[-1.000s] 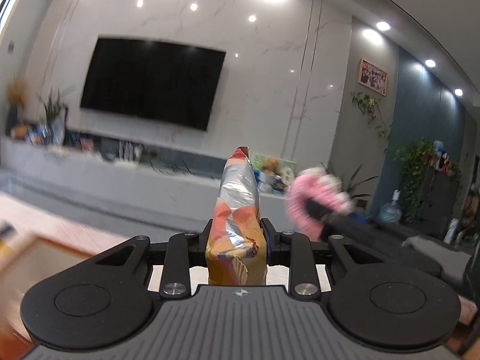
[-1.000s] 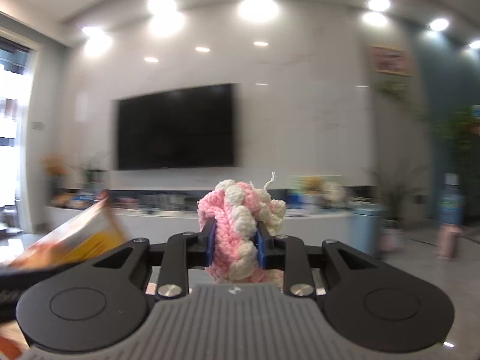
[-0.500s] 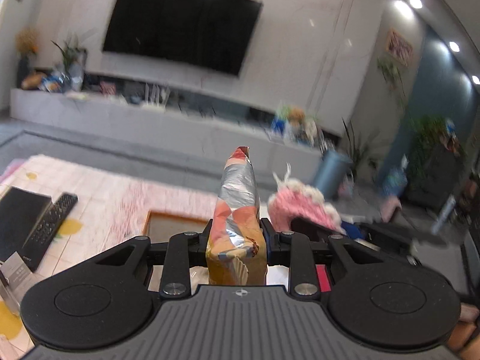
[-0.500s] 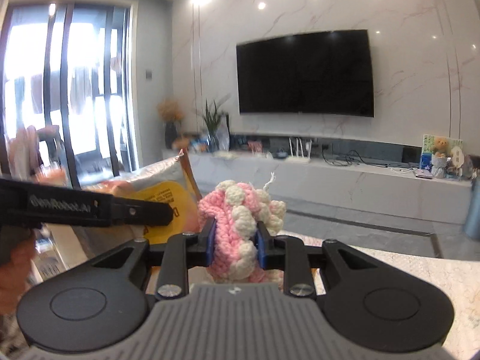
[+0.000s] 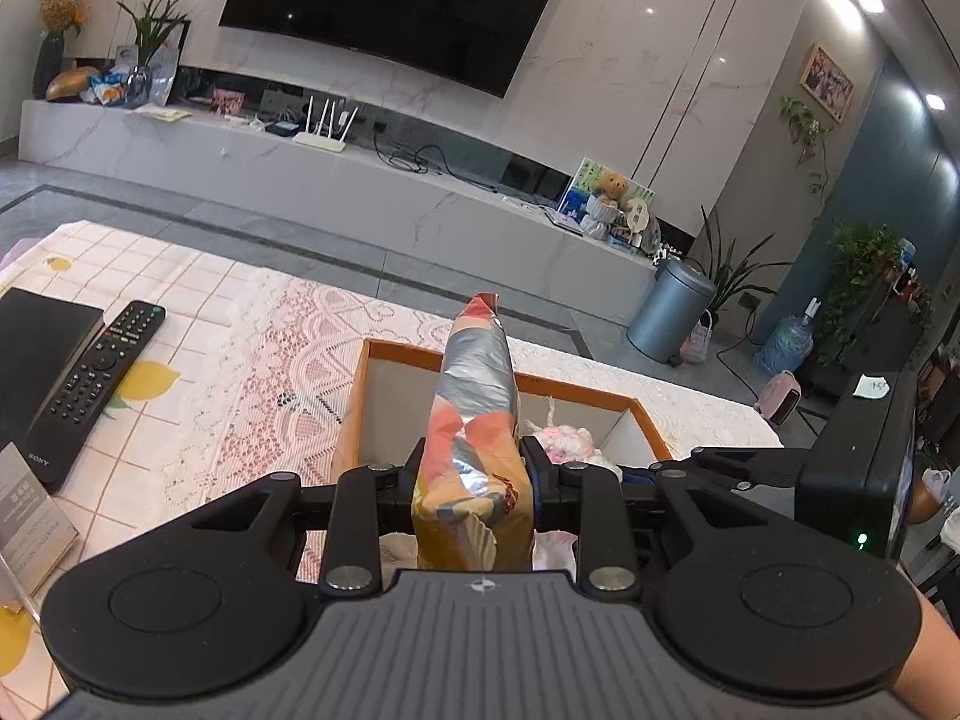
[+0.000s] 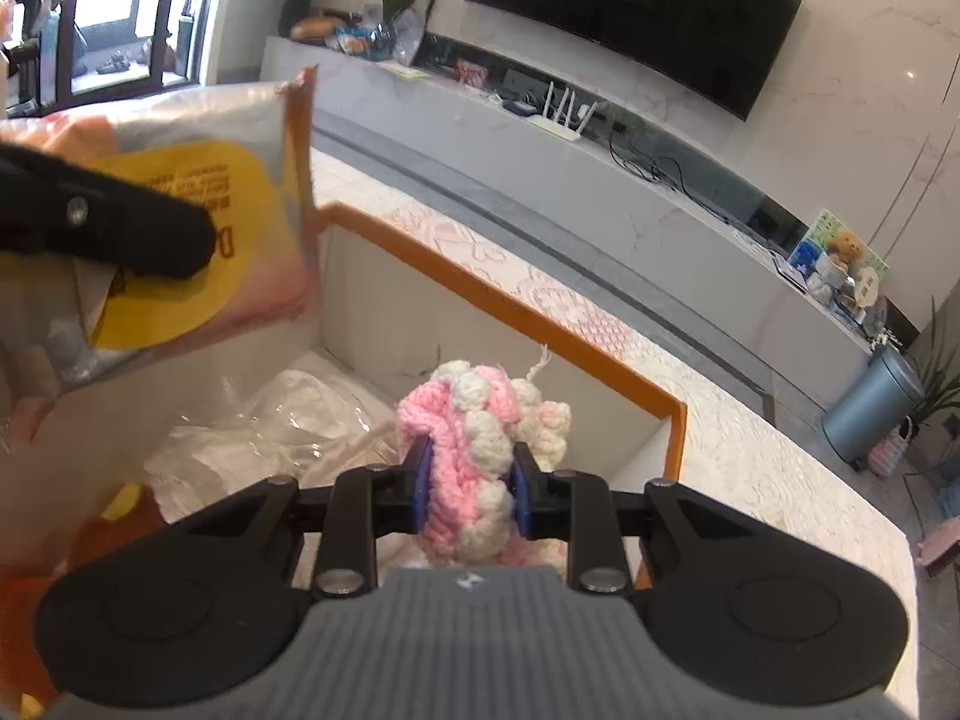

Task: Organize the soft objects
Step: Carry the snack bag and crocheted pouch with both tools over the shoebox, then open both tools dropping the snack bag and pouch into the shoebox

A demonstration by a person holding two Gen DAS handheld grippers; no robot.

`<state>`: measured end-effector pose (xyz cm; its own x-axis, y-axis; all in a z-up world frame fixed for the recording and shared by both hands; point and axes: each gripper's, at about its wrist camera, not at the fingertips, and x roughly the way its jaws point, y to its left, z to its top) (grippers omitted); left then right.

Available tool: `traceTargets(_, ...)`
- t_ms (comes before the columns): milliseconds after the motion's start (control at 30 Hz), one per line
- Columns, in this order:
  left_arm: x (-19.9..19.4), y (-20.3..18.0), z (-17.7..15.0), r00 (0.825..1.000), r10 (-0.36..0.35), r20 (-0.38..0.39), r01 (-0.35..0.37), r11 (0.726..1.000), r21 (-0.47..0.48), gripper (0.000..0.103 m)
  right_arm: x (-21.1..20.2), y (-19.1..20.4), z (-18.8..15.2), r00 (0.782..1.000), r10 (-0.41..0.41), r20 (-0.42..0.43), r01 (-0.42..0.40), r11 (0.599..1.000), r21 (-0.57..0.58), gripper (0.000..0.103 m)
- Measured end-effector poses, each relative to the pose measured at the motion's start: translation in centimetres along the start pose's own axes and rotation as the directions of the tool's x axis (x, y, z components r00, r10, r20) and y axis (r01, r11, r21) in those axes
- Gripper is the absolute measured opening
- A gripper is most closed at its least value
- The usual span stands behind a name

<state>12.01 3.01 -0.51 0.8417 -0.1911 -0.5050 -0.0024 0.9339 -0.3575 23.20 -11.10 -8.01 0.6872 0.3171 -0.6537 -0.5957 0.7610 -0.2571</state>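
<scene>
My left gripper (image 5: 474, 480) is shut on a crinkled snack bag (image 5: 477, 414) in orange, silver and yellow, held edge-on over an orange-rimmed box (image 5: 390, 354). In the right wrist view that same snack bag (image 6: 180, 228) shows broadside at the upper left, over the box's left side. My right gripper (image 6: 471, 492) is shut on a pink and white crocheted piece (image 6: 480, 426), which hangs over the inside of the orange-rimmed box (image 6: 540, 324). A clear plastic-wrapped white item (image 6: 270, 426) lies on the box floor. The crocheted piece (image 5: 564, 441) peeks out behind the bag in the left wrist view.
The box stands on a table with a lace cloth (image 5: 282, 360). A black remote (image 5: 96, 378) and a dark flat box (image 5: 36, 348) lie at the left. Beyond the table are a TV bench (image 5: 360, 180), a grey bin (image 5: 672, 312) and plants.
Both grippers swung down from facing the TV wall and now point into the box on the table. Each still holds its item; the crocheted piece has come over the box.
</scene>
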Motion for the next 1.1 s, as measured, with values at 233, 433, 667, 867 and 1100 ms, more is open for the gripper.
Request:
traceTargets(233,-0.4,-0.8,0.2,1.0,-0.003,0.017,0.003,1.0,0.011,0.033,1.8,0.3,0.2,0.994,0.025,-0.103,-0.03,0.998,-0.05,0.041)
traceTargets(433,0.5,-0.6,0.8,0.998,-0.051,-0.019,0.05,0.996,-0.079,0.033,-2.6,0.8,-0.9,0.997,-0.066,0.045,0.071,0.991,-0.112,0.094)
traceTargets(667,3.0,-2.1,1.9,0.996,-0.089,0.007,0.089,0.977,-0.193,0.035,-8.0,-1.3,-2.8,0.983,-0.123,0.134,0.138,0.985,-0.108,0.099)
traceTargets(867,4.8,-1.0,-0.3,0.967,0.25,-0.038,-0.253,0.949,-0.189,0.081,-12.0,-4.0,-5.1,0.981,-0.132,0.144,0.135,0.991,-0.015,0.099)
traceTargets(1100,1.5,-3.2,-1.0,0.965,0.262,0.011,-0.261,0.965,-0.024,0.088,-15.3,-4.9,-6.0,0.974,-0.144,0.176,0.125,0.985,0.115,0.099)
